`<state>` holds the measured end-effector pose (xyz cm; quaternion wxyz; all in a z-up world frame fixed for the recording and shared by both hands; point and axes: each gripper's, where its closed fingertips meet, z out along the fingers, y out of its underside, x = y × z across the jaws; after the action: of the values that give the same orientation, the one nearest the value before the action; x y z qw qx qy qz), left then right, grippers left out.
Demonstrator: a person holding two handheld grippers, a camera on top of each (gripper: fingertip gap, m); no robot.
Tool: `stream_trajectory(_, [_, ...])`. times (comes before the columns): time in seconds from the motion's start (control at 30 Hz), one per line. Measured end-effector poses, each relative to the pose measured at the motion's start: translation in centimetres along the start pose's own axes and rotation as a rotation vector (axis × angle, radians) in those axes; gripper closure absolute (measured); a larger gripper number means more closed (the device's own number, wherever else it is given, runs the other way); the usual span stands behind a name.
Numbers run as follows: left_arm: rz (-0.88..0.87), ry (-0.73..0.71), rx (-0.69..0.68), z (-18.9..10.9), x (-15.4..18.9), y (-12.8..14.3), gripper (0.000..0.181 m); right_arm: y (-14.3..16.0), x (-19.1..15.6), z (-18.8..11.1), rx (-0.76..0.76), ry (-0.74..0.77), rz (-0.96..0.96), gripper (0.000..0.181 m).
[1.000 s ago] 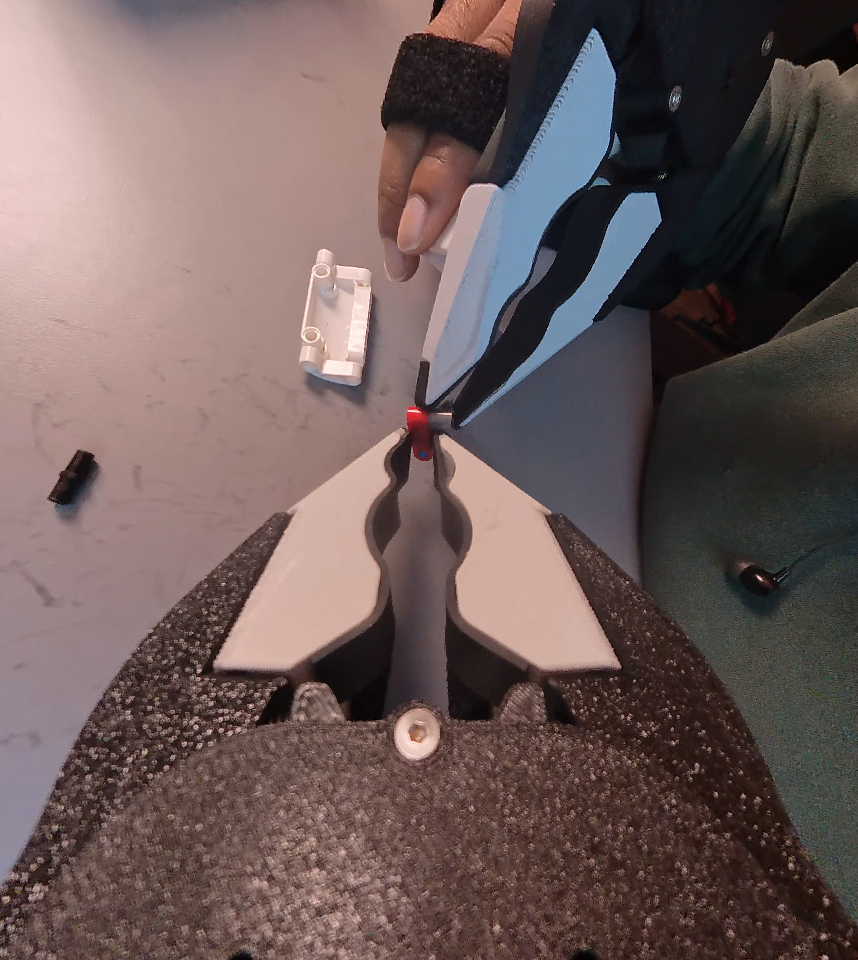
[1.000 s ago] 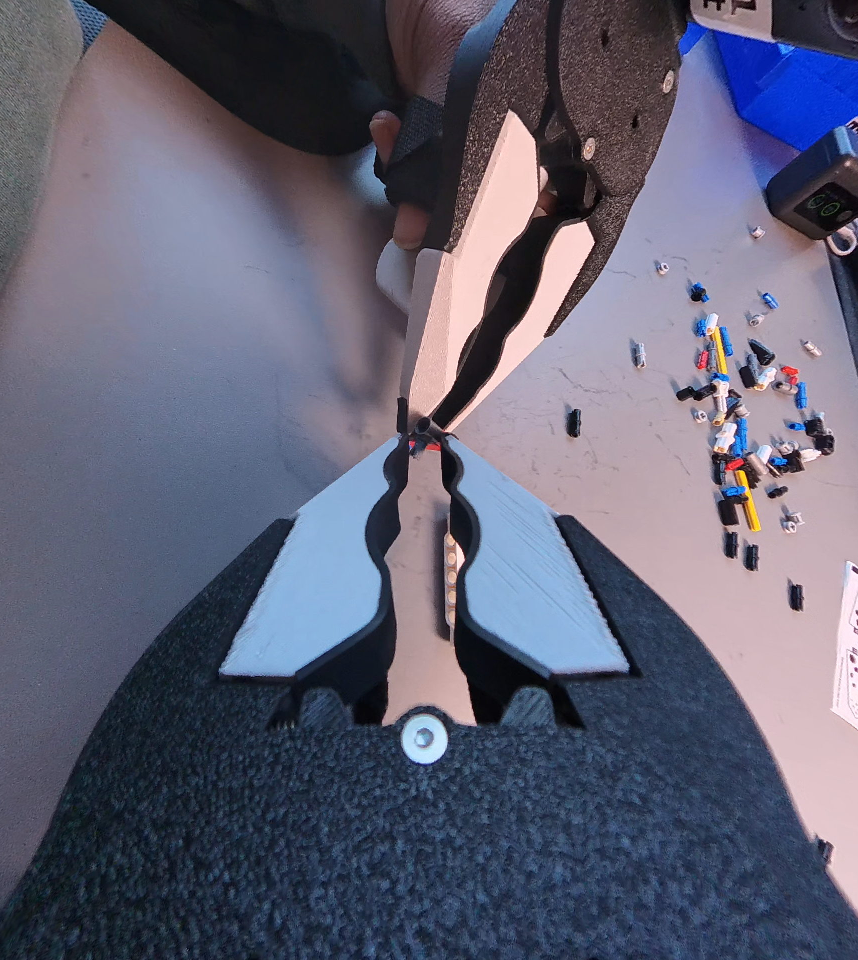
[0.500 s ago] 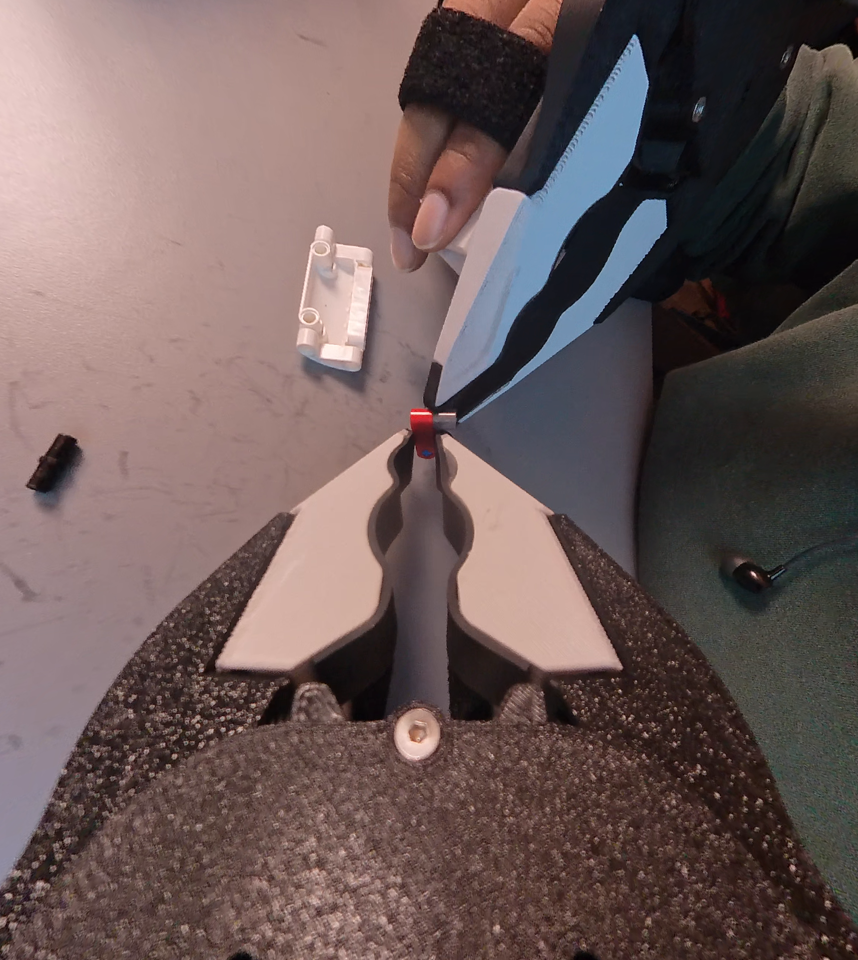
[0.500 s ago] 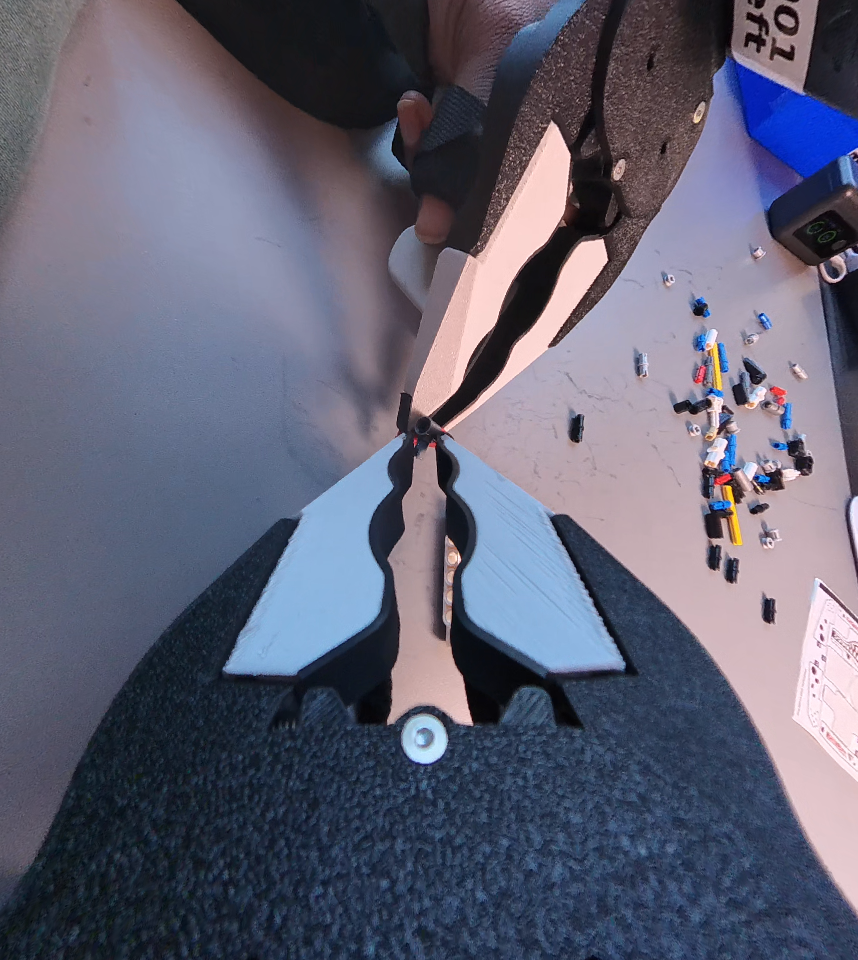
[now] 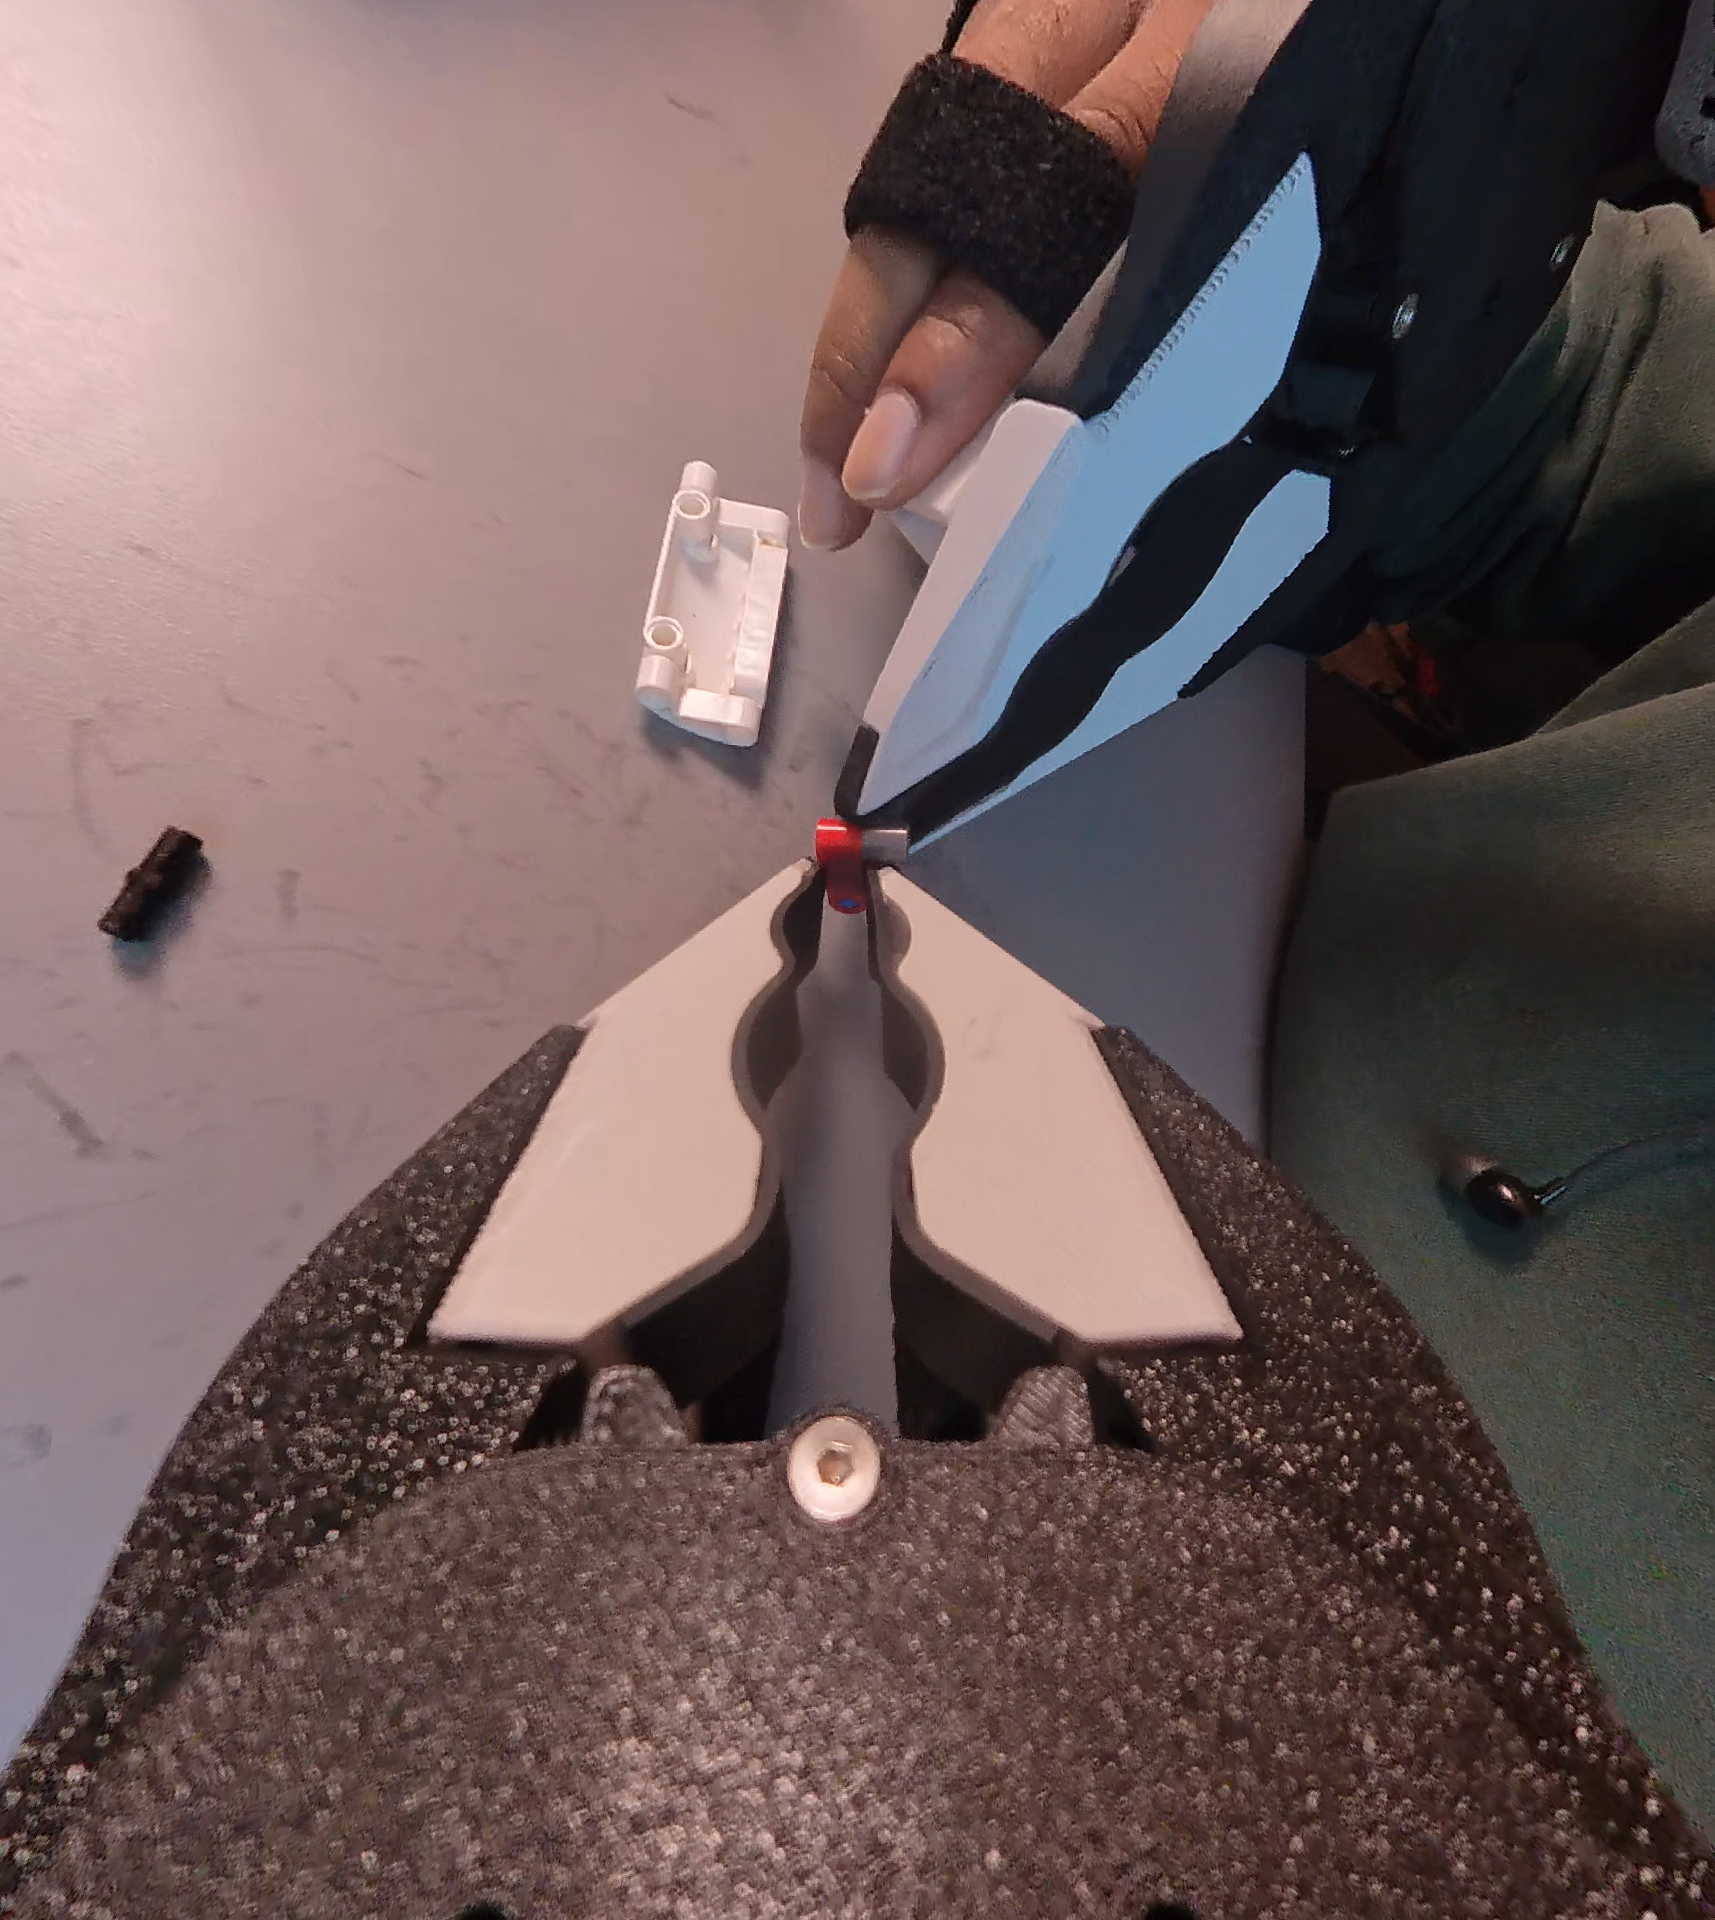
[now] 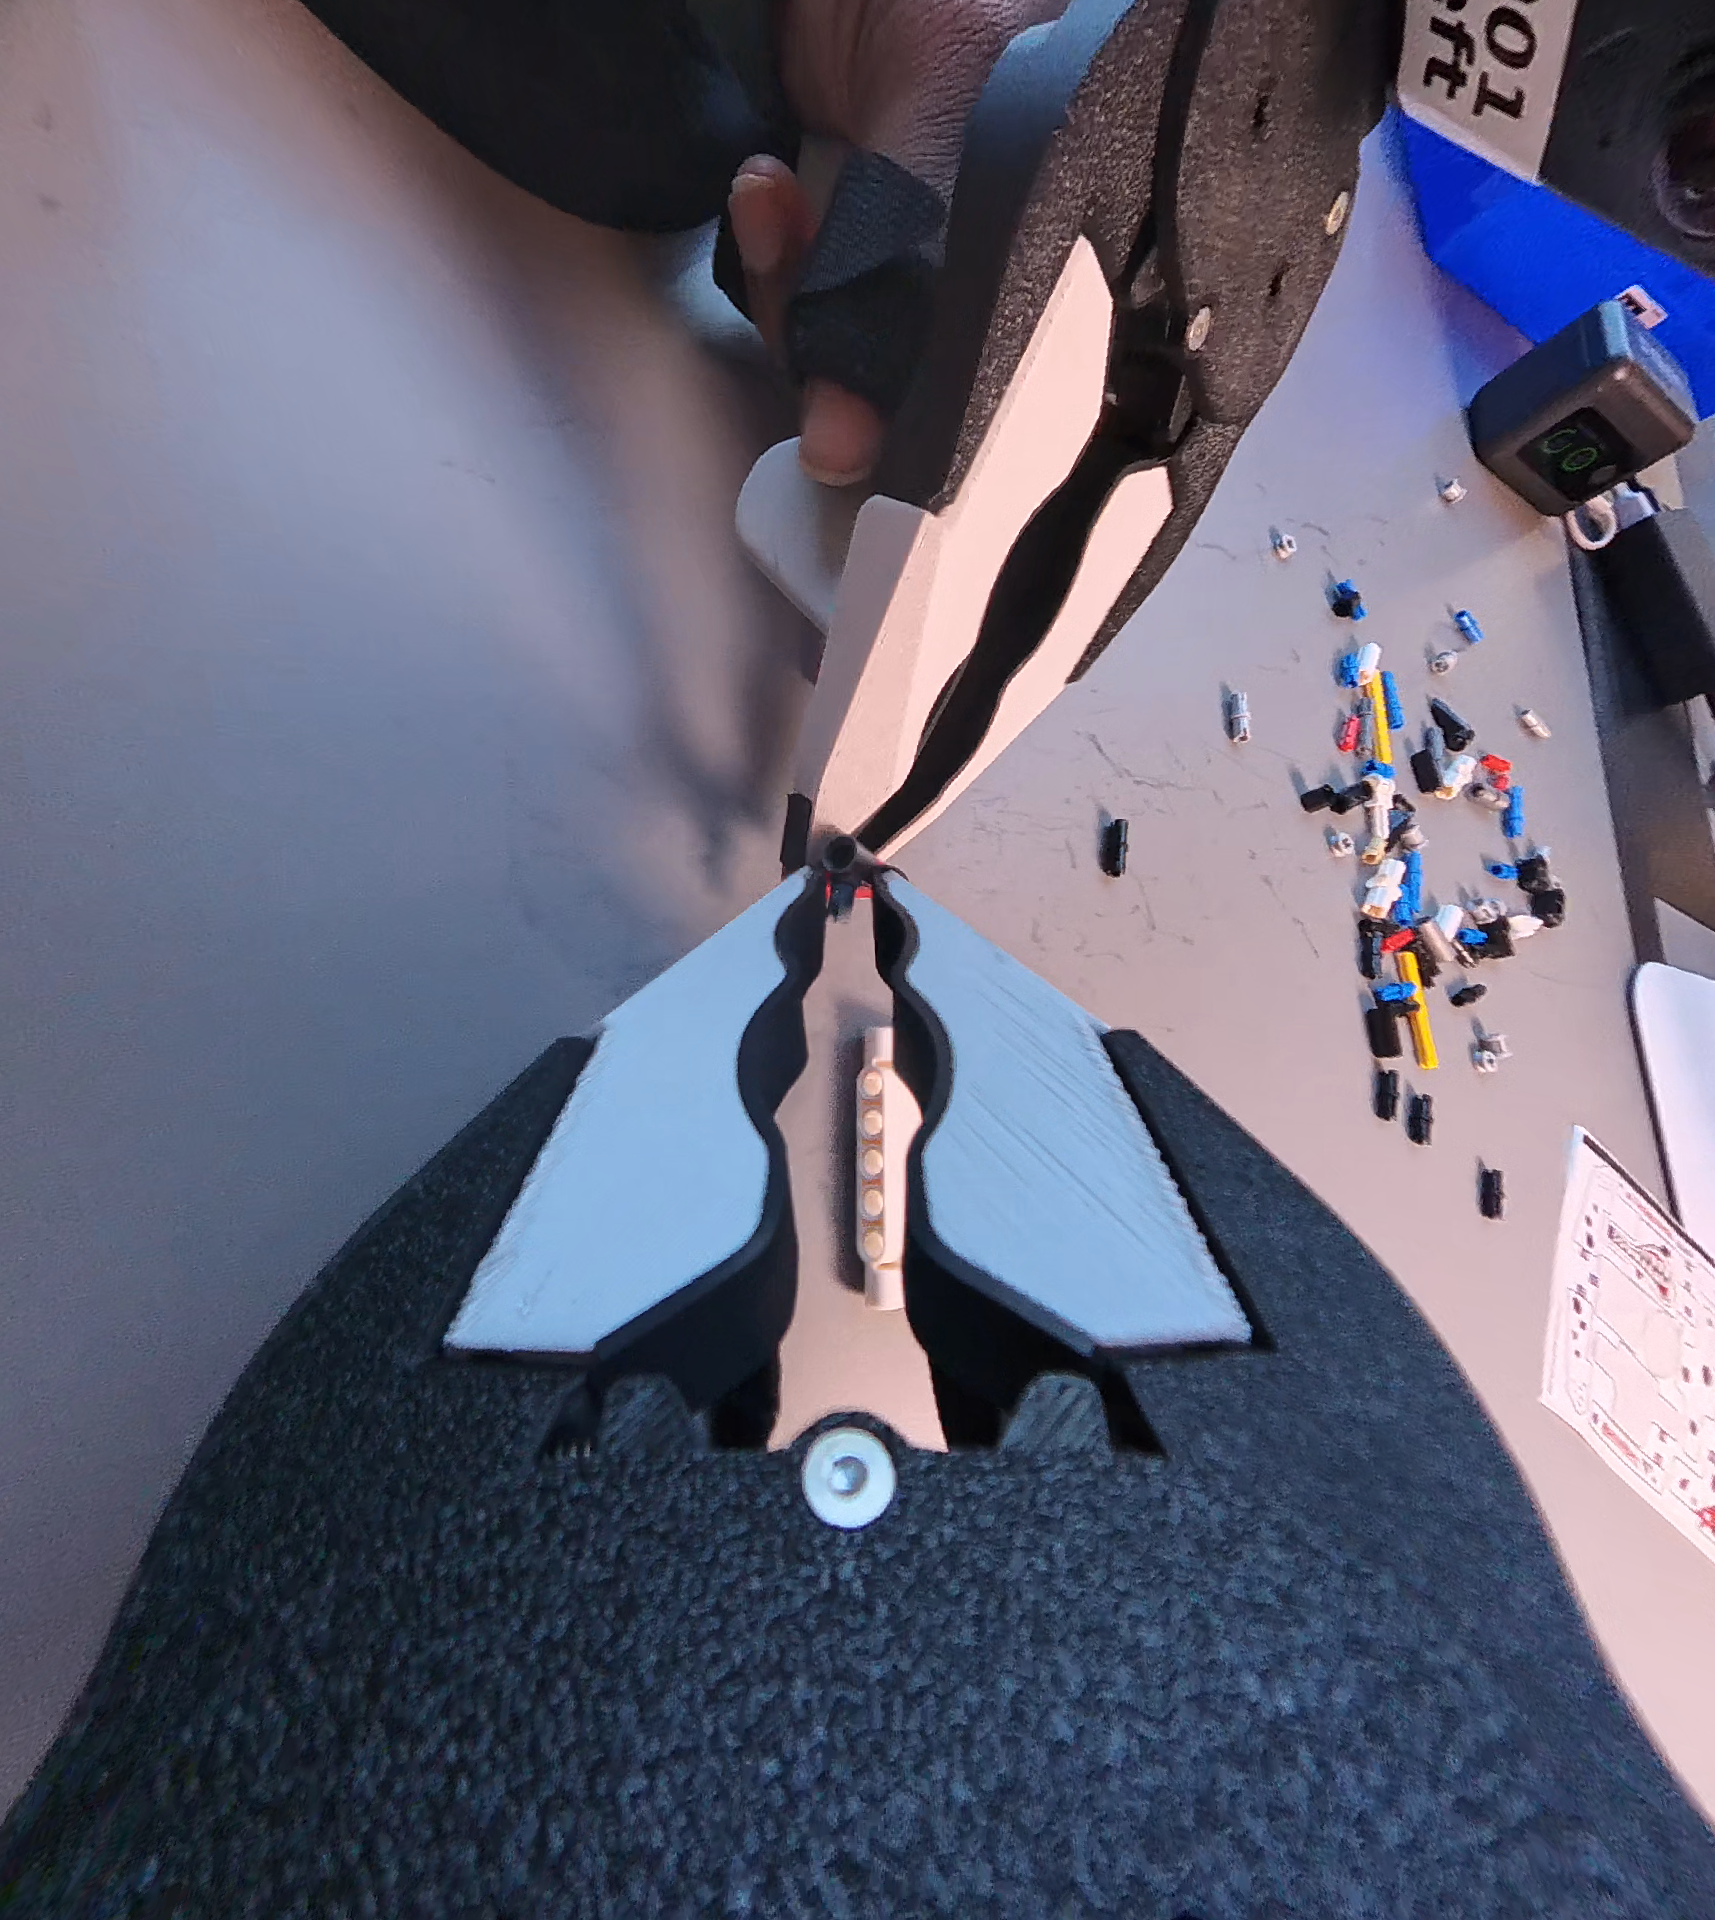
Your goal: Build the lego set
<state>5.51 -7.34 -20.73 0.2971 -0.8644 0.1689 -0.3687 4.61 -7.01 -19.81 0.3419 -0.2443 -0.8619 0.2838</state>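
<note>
Your left tongs (image 5: 842, 894) are pinching a small red plastic connector (image 5: 840, 858); your right tongs (image 6: 840, 891) are gripping its grey pin (image 5: 886, 844).

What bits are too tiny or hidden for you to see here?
- Red piece, left wrist view: the left gripper tips cover its lower end.
- Grey pin, same view: its far end sits inside the right gripper.
- White beam, right wrist view: the fingers hide its sides.
- Pile of small parts: too small to tell shapes.
</note>
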Motion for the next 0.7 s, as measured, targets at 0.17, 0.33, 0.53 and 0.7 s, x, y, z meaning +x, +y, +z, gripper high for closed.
stream_trajectory(0.17, [-0.010, -0.015, 0.035, -0.2, -0.3, -0.4, 0.173, 0.1, 0.7, 0.0, -0.011, 0.040, -0.009, 0.175])
stream_trajectory(0.33, [0.203, -0.138, 0.009, -0.2, -0.6, -0.2, 0.159, 0.6, -0.3, 0.0, -0.008, -0.093, 0.079, 0.176])
stream_trajectory(0.53, [0.361, -0.171, -0.032, 0.5, -0.2, 0.3, 0.168, 1.0, -1.0, 0.6, -0.022, -0.187, 0.135, 0.176])
stream_trajectory(0.7, [0.361, -0.205, -0.050, 0.7, -0.9, 0.4, 0.173, 1.6, -0.4, 0.6, -0.049, -0.152, 0.143, 0.168])
